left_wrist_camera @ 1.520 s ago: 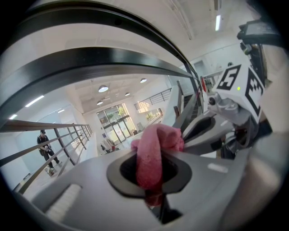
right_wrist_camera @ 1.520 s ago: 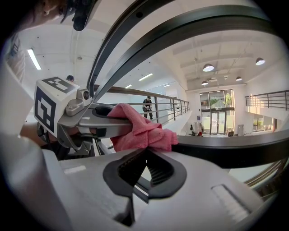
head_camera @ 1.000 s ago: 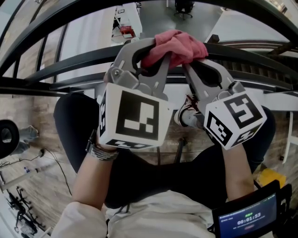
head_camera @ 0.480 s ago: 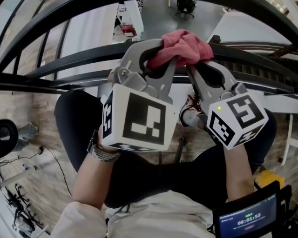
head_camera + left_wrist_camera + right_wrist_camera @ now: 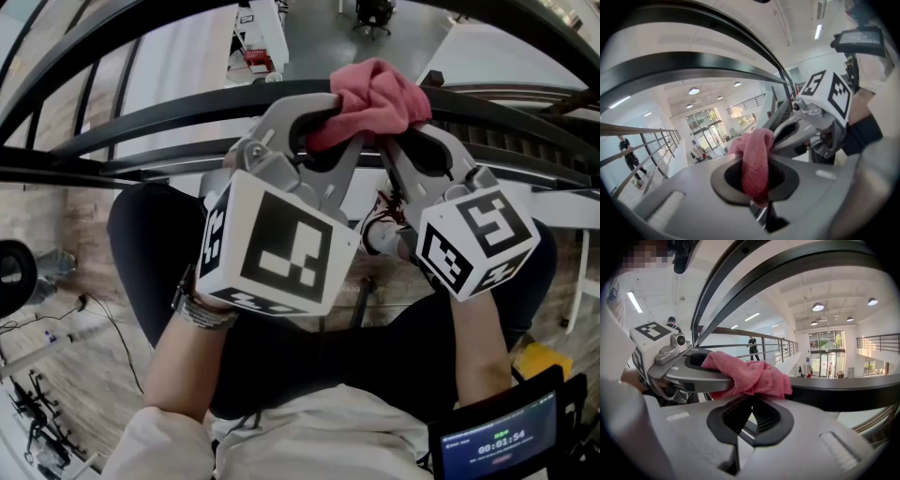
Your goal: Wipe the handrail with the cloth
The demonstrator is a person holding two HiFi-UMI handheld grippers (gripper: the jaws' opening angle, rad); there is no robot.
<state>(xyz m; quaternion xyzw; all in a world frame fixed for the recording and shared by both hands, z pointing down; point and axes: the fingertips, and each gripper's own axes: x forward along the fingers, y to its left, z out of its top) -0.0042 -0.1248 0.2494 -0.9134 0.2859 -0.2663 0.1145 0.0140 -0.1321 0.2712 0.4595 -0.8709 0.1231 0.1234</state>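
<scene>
Now the soft, light pink cloth (image 5: 370,89) bunches on the black metal handrail (image 5: 141,117); left gripper (image 5: 321,120) and right gripper (image 5: 389,142) jaws pinch its floppy folds.

The pink cloth (image 5: 370,94) is scrunched up into a soft lump. It sits on top of the handrail (image 5: 159,117), a long, dark, curved bar.
</scene>
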